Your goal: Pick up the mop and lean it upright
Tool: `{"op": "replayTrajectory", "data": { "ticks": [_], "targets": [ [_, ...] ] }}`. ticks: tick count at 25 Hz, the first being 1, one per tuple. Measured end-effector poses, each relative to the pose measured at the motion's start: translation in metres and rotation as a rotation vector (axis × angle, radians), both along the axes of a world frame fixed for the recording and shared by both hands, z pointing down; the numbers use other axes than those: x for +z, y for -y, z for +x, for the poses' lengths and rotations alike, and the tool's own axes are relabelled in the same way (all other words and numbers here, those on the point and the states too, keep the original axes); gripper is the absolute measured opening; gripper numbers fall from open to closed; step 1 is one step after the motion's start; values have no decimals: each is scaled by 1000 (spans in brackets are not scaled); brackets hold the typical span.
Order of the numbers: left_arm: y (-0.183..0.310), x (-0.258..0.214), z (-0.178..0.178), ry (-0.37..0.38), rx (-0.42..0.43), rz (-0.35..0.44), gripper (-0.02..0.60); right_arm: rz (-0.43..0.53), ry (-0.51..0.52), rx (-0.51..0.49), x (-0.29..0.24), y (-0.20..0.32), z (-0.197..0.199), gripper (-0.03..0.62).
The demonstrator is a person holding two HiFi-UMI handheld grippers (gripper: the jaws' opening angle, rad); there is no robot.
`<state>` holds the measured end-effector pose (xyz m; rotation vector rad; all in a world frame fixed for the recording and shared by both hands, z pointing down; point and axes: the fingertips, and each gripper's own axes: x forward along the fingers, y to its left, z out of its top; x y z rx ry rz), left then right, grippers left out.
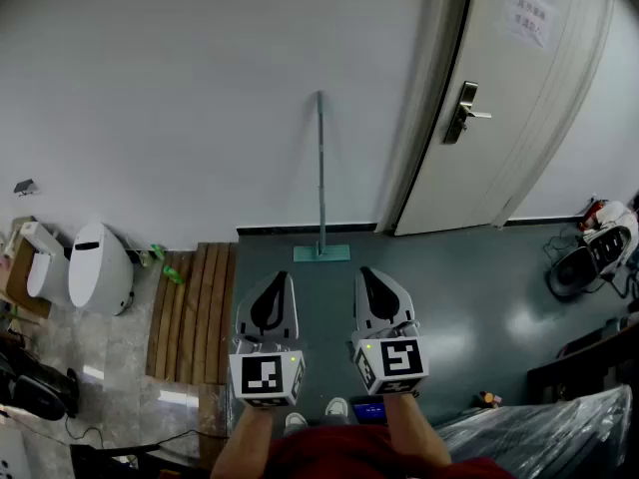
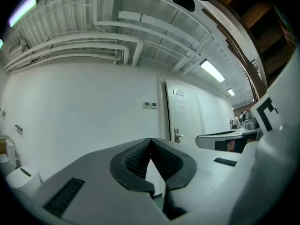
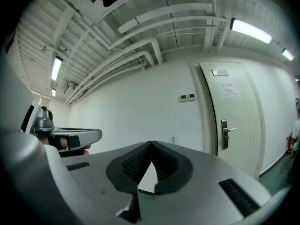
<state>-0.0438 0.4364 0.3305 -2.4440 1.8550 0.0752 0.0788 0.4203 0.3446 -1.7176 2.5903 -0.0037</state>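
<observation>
**Mop stands against the wall, both grippers shut and empty**

Head view: The mop (image 1: 320, 168) stands well ahead of the person. Its flat green head lies on the floor (image 1: 449, 287) right at the foot of the wall (image 1: 200, 98), just left of the door (image 1: 499, 98). Its long axis runs nearly vertical, with the handle pointing up the wall and the head at the bottom. That spot makes sense, since the wall props the handle and the flat head keeps it from sliding, so the task looks done. The left gripper (image 1: 280, 277) and right gripper (image 1: 366, 272) are held side by side and level near the person's body, well apart from the mop. This reads as a resting pose with nothing left to carry.

Left gripper view: The ribbed pads (image 2: 136, 158) meet at the tips with nothing between them, only wall and door beyond.

Right gripper view: These pads (image 3: 133, 163) are likewise clenched on nothing, and they face the same wall. Whether the mop shows here is unclear.
</observation>
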Motion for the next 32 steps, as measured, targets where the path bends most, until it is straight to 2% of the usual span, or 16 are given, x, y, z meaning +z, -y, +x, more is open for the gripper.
{"op": "replayTrajectory", "data": {
  "ticks": [11,16,22,32],
  "targets": [
    [21,1,41,-17,9,-1,12,-6,22,8,3,21,39,17],
    [29,6,45,9,-9,-13,14,-19,57,-15,8,33,43,17],
    [37,6,61,-1,-32,-15,12,-9,59,-42,9,39,53,17],
    [67,9,70,14,-18,-10,12,-10,70,-35,11,69,63,18]
  ]
}}
